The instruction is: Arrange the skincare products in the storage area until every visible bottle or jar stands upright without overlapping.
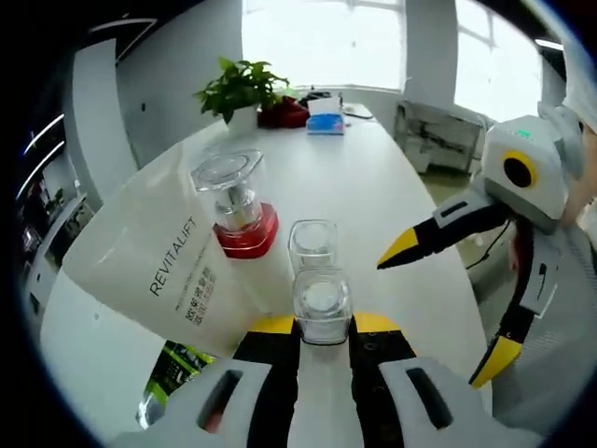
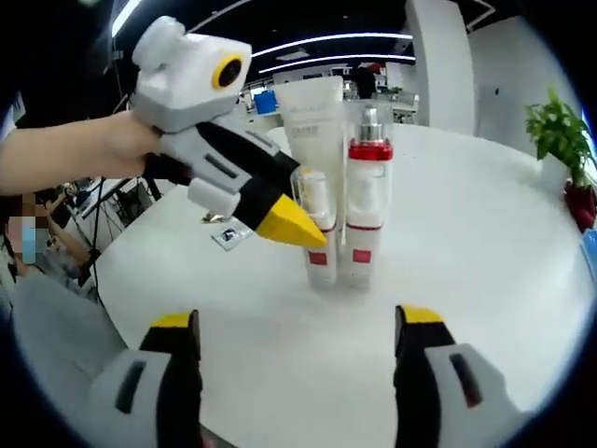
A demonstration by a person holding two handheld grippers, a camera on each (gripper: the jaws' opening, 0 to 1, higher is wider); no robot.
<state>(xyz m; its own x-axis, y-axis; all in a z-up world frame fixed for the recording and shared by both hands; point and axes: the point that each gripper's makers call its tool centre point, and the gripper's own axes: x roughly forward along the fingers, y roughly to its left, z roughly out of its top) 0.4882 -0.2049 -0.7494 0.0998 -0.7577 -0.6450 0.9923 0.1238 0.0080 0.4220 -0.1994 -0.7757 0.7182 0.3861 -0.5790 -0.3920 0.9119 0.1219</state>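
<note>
My left gripper point(image 1: 322, 329) clenches the clear cap of a small bottle point(image 2: 317, 229) standing upright on the white bench point(image 2: 466, 243), touching the taller red-collared pump bottle point(image 2: 366, 201); a white Revitalift tube point(image 2: 312, 117) stands behind it. My right gripper point(image 2: 297, 322) hangs released near it.

White table point(image 2: 485, 233) under upright bottles point(image 2: 364, 205)

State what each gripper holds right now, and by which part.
The left gripper clamps the small bottle by its clear cap. The right gripper is open and holds nothing.
</note>
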